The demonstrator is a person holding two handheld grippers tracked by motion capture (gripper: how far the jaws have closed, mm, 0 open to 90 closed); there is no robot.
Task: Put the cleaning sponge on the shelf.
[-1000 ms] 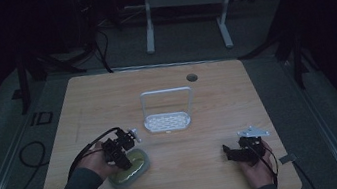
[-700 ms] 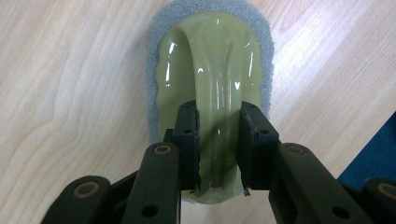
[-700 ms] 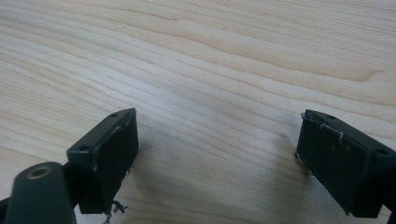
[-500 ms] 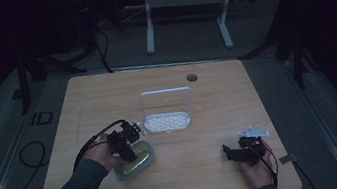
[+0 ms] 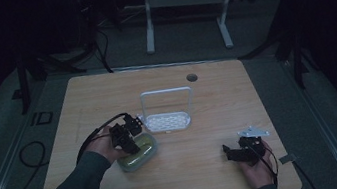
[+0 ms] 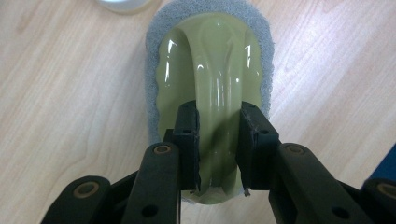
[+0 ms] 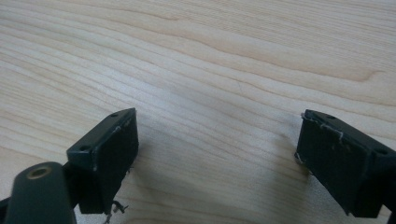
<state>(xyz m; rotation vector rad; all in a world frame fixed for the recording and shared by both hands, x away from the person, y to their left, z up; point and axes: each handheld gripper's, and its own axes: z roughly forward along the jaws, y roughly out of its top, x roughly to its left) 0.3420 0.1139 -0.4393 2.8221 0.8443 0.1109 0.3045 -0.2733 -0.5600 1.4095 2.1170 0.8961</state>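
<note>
The left gripper (image 6: 218,144) is closed on the arched handle of a pale green scrubbing pad (image 6: 210,79), which has a grey sponge layer around its edge. In the high view the scrubbing pad (image 5: 140,151) is seen near the front left of the bench (image 5: 216,92), just in front of a white rack (image 5: 168,120). Whether the pad rests on the wood or is lifted a little cannot be told. The right gripper (image 7: 217,158) is wide open, with nothing between its jaws, and is held low over bare wood at the front right (image 5: 238,152).

The handle is smooth and glossy, and it is clamped close to one end, not at the middle. It is judged that the pad could slide out, or could swing down at its far end, if it is raised quickly. The rack stands very near, so it could be struck or pushed away by the pad or by the trailing cable. A slow and level movement would be safer.
</note>
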